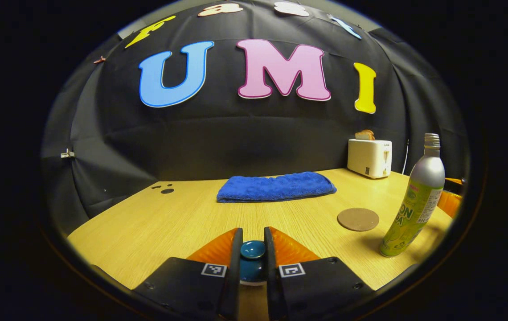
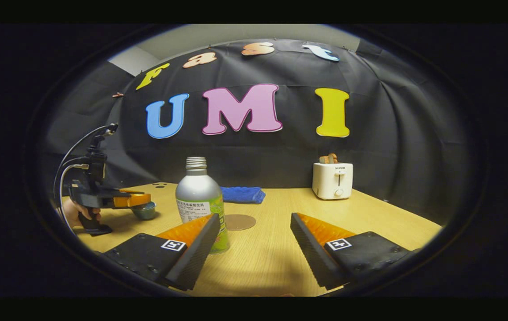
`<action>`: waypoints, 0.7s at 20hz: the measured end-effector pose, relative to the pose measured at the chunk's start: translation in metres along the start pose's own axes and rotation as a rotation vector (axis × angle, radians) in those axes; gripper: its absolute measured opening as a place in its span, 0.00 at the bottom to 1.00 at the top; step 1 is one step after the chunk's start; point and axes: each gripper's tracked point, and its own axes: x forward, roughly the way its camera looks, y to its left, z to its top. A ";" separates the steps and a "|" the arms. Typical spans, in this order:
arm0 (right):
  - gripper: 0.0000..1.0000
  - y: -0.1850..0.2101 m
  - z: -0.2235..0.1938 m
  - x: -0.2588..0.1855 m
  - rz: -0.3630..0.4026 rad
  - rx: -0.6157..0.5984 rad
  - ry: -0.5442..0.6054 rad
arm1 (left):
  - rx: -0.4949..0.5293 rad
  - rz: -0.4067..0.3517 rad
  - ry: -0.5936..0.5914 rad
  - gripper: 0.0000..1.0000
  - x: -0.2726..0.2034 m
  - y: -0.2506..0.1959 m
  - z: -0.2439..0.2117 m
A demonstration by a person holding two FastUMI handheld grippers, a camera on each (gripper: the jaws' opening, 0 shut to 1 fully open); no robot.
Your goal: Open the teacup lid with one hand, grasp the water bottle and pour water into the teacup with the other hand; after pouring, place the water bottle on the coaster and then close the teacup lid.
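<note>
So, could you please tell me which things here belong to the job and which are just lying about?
Job: teacup lid, teacup, bottle, coaster, left gripper, right gripper.
Lying about: blue towel, toaster.

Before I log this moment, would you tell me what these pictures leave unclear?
- Teacup, left gripper view: the left tongs cover its sides; real pressing on the lid unclear.
- Teacup, right gripper view: small, partly behind those tongs.
- Water bottle: lower left behind a right tongs finger; contents unseen.
</note>
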 end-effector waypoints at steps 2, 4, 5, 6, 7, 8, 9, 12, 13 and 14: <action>0.98 0.003 -0.001 -0.002 0.013 0.000 0.000 | -0.029 -0.011 -0.018 0.28 -0.002 -0.001 0.002; 0.98 0.005 0.000 -0.005 0.031 0.002 -0.002 | -0.044 -0.001 -0.041 0.28 -0.009 0.005 0.008; 0.98 0.004 -0.001 -0.007 0.030 0.010 0.002 | -0.051 0.007 -0.057 0.28 -0.015 0.010 0.013; 0.98 0.007 -0.002 -0.010 0.043 0.048 0.020 | -0.065 0.014 -0.077 0.28 -0.021 0.016 0.020; 0.98 0.011 -0.002 -0.012 0.057 0.072 0.027 | -0.076 0.018 -0.095 0.28 -0.029 0.021 0.027; 0.98 0.018 0.004 -0.017 0.076 0.087 0.028 | -0.078 0.026 -0.117 0.28 -0.039 0.029 0.036; 0.99 0.024 0.011 -0.021 0.095 0.083 0.021 | -0.079 0.031 -0.130 0.28 -0.044 0.034 0.040; 0.98 0.040 0.032 -0.037 0.135 0.049 -0.007 | -0.111 0.015 -0.146 0.28 -0.057 0.042 0.043; 0.98 0.046 0.036 -0.042 0.147 0.032 -0.010 | -0.116 0.016 -0.148 0.28 -0.059 0.045 0.042; 0.98 0.054 0.038 -0.047 0.159 0.014 -0.010 | -0.116 0.020 -0.149 0.28 -0.061 0.049 0.041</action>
